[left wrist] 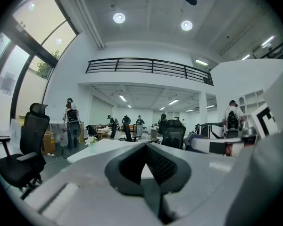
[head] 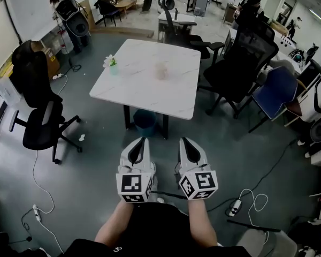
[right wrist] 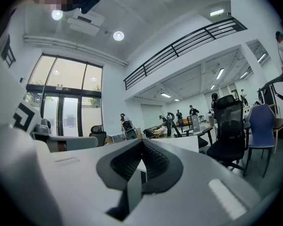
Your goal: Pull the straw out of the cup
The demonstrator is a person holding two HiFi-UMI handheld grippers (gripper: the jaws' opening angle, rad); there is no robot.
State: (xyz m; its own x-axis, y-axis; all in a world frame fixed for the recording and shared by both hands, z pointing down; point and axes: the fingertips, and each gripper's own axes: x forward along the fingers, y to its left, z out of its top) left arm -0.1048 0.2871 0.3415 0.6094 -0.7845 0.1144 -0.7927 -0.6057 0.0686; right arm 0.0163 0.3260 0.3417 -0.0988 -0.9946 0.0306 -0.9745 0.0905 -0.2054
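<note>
A clear plastic cup (head: 161,71) stands near the middle of the white marble table (head: 139,92); it is blurred and I cannot make out a straw in it. Both grippers are held low over the floor, short of the table's near edge and well away from the cup. My left gripper (head: 143,140) has its jaws together with nothing between them, as the left gripper view (left wrist: 145,145) also shows. My right gripper (head: 184,140) is likewise shut and empty, its tips meeting (right wrist: 141,141). In both gripper views the jaws hide the cup.
A small pot of white flowers (head: 112,63) sits at the table's left edge. A blue bin (head: 145,123) stands under the table. Black office chairs stand at left (head: 40,127) and right (head: 241,63), and a blue chair (head: 275,92). A power strip (head: 235,205) with cables lies on the floor.
</note>
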